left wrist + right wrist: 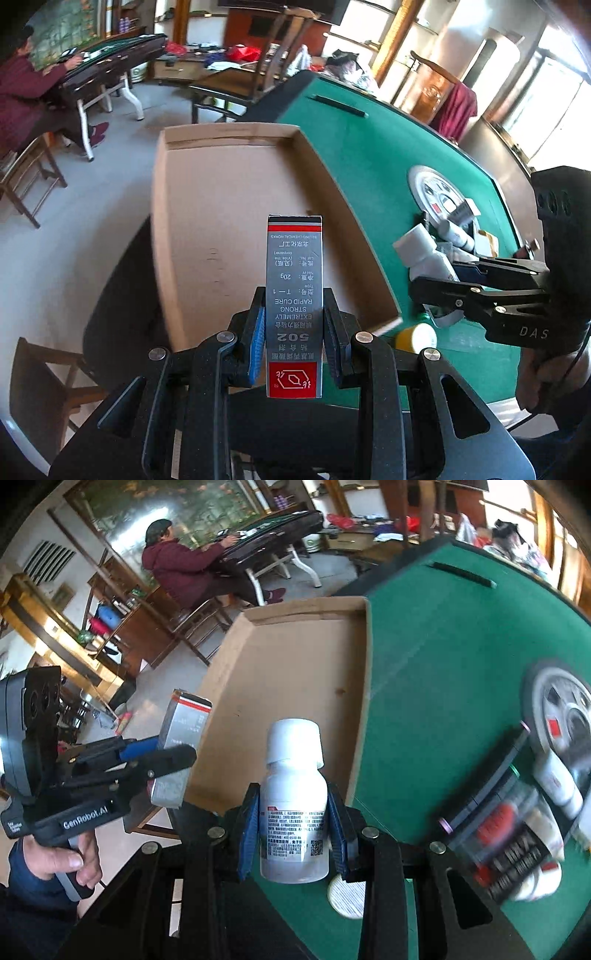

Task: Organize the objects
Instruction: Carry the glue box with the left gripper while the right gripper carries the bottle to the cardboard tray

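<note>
Left gripper (294, 328) clamped on a tall, flat-faced glue carton (294, 295), its blue pads pressing the two narrow sides; the carton is glossy grey card with red bands at either end and printed text running upside down in the left wrist view. Right gripper (294, 825) closed on a small white plastic bottle (294, 812), a smooth cylinder with a stepped screw cap and a paper label, held upright by its belly. We read the step in hand as the carry: both items are off the surface and hang over the near end of the shallow cardboard tray (166, 229), which lies along the left edge of the green felt surface (362, 155). The tray is plain brown corrugated board with low folded walls and a bare floor (no item shows inside it). The next move, as we judge it, calls for lowering each item inside the walls and only then parting the pads; the tall carton may topple if set on its end. Near the right edge a loose pile of bottles and tubes (535, 830) waits beside a round grey dial (565, 716) set into the felt, blurred in the right wrist view.
</note>
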A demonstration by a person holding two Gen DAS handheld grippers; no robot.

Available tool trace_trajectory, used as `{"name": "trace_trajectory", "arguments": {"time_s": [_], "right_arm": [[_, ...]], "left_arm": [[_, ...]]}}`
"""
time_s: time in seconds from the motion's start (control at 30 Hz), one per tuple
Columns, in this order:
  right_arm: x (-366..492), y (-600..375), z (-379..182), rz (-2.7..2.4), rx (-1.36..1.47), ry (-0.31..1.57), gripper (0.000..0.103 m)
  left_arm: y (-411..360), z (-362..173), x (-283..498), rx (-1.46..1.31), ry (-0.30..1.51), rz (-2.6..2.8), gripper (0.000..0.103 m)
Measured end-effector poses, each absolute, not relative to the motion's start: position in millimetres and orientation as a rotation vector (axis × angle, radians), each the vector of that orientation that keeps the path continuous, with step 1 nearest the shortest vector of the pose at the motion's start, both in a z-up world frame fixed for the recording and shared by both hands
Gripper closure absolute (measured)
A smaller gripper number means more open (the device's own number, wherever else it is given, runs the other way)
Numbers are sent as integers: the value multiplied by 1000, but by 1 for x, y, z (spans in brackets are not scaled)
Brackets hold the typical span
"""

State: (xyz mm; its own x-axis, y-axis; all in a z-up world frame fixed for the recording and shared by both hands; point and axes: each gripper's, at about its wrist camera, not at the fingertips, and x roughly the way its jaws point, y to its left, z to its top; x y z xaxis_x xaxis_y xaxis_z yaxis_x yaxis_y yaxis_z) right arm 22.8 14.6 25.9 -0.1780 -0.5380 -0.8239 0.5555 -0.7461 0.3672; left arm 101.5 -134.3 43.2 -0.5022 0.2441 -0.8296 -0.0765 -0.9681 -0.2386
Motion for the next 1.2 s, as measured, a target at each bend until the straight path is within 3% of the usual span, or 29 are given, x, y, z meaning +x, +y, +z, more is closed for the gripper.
{"name": "trace_trajectory", "arguments": {"time_s": [1.2], "right_arm": [[-68, -55, -5, -1999, 1473, 29, 69]], "left_arm": [[-171, 16, 19, -1536, -255, 2501, 76]]}}
